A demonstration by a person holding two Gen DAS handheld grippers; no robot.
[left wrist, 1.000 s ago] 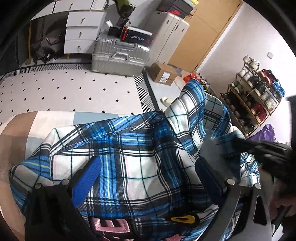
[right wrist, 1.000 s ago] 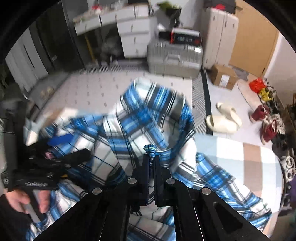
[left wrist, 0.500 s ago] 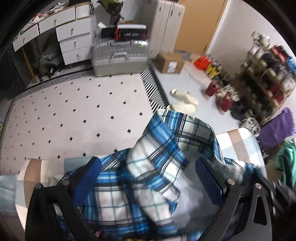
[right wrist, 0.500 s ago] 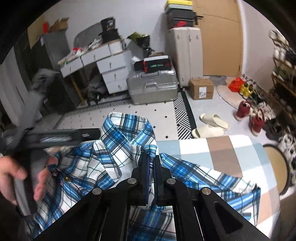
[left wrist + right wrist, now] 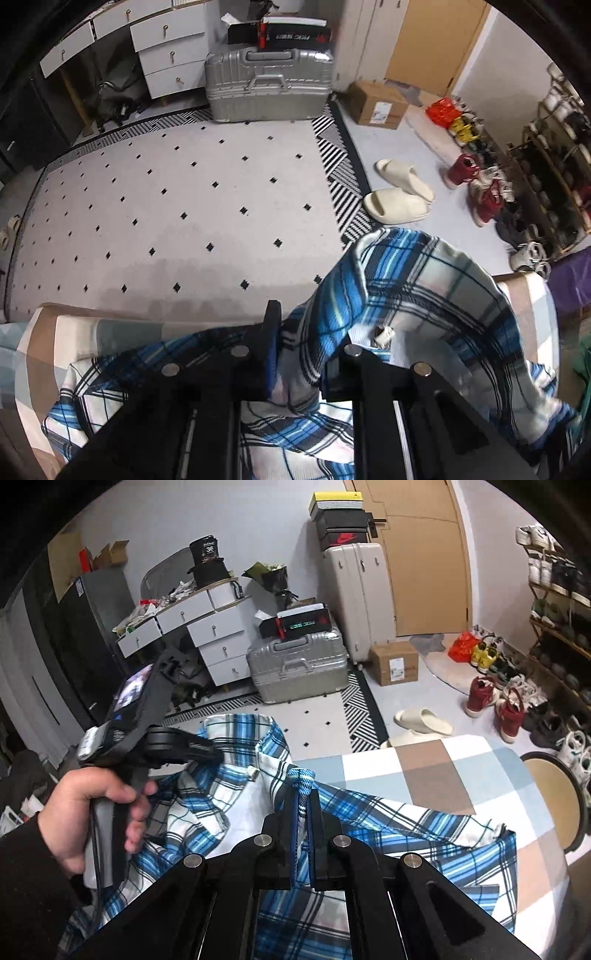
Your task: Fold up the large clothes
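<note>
A blue, white and black plaid shirt point(image 5: 406, 288) lies bunched on the checked cover point(image 5: 74, 332) of a bed. My left gripper point(image 5: 306, 347) points steeply down near the collar. Its jaws are closing, and a fold of the cloth is pinched between them. In the right wrist view a hand point(image 5: 96, 805) holds that left gripper point(image 5: 216, 753) at the shirt's point(image 5: 388, 823) collar. My right gripper point(image 5: 303, 797) is shut on a raised edge of the fabric, which sticks up between its fingers. The shirt's lower part is hidden behind both grippers.
The bed cover point(image 5: 424, 768) runs to an edge at the far side. Beyond it are a dotted rug point(image 5: 166, 206), a silver suitcase point(image 5: 266, 88), two slippers point(image 5: 399, 195), a cardboard box point(image 5: 393, 662) and shoe racks point(image 5: 554, 620). A round stool point(image 5: 554, 797) stands at the right.
The left jaws went from wide open to closed on the cloth near the collar. Both grippers shifted over the bed. The right gripper kept its hold on the fabric.
</note>
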